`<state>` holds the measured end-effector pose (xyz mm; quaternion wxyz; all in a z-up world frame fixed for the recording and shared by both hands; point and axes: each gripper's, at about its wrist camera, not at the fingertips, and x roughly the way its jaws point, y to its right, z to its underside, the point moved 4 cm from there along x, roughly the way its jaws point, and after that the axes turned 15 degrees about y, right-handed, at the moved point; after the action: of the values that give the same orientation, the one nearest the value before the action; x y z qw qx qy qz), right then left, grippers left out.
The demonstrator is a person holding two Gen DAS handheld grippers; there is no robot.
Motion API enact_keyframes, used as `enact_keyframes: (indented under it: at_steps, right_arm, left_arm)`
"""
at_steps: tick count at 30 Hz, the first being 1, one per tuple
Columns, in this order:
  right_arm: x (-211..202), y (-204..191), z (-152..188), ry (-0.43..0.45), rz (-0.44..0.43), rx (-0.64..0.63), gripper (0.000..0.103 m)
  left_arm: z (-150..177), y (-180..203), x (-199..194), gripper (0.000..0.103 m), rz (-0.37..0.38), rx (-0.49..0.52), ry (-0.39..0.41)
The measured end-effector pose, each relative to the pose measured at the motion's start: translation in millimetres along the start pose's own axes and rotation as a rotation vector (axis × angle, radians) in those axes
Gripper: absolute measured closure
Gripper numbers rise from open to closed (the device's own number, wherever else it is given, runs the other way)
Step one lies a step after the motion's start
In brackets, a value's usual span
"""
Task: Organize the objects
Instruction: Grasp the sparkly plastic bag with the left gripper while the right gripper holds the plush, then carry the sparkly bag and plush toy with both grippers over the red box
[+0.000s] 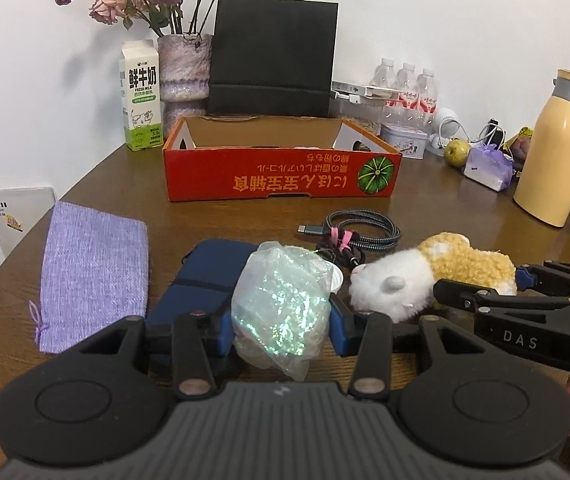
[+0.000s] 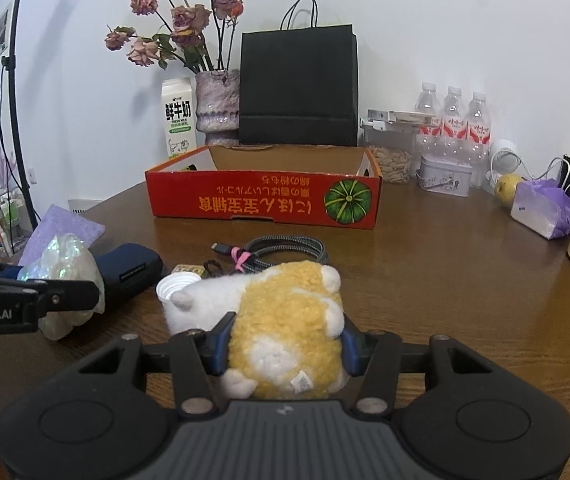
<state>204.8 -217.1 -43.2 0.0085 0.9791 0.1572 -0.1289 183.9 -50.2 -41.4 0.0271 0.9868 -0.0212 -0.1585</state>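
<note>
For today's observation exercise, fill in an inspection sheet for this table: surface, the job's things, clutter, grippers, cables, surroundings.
Surface: brown wooden table, crowded along the back.
Job's things: red cardboard box, open and upright; plush hamster; iridescent plastic bag; navy pouch; lilac cloth bag.
Clutter: milk carton, vase of dried roses, black paper bag, water bottles, tin, yellow thermos, white bottle cap.
Grippers: left gripper shut on the iridescent plastic bag; right gripper shut on the plush hamster.
Cables: braided cable, coiled, pink tie.
Surroundings: white wall; light stand at left.
</note>
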Motion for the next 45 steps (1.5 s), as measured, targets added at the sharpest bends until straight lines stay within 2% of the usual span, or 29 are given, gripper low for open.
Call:
enact_keyframes:
  at_steps: [4,8,9,11,14,15,19,30,45]
  right_arm:
    - [5.4,-0.7,3.8,-0.031,-0.001,-0.005,0.051]
    - [20.3,2.6,13.6,-0.104,-0.005,0.002,0.031]
    - [24.8,3.5,15.2,-0.124,-0.010,0.002,0.031]
    - [31.1,3.6,18.5,-0.152,-0.017,-0.004,0.033]
    - [31.1,1.4,18.4,-0.145,-0.021,-0.019,0.053]
    - [29.2,1.7,17.5,-0.133,-0.020,-0.014,0.054]
    - [20.3,7.5,8.8,-0.069,0.008,0.011,0.054]
    - [26.0,13.1,-23.9,-0.016,0.008,-0.013,0.054]
    - [84.2,14.5,-81.6,0.059,-0.016,-0.020,0.054]
  left_arm:
    - [1.5,-1.7,1.9,0.057,0.007,-0.003,-0.008]
    - [3.6,-5.7,2.8,0.057,0.005,-0.012,-0.014]
    - [3.6,-7.1,2.8,0.057,0.003,-0.015,-0.014]
    - [3.6,-9.6,2.3,0.057,-0.001,-0.020,-0.014]
    - [2.6,-11.0,1.5,0.057,-0.005,-0.020,-0.010]
    - [1.7,-11.4,1.2,0.057,-0.006,-0.021,-0.008]
    - [-3.1,-10.4,1.0,0.057,-0.006,-0.015,0.005]
    - [-32.3,-7.2,19.3,0.057,-0.005,-0.006,0.043]
    - [-85.9,-15.7,80.9,0.057,-0.028,-0.029,0.079]
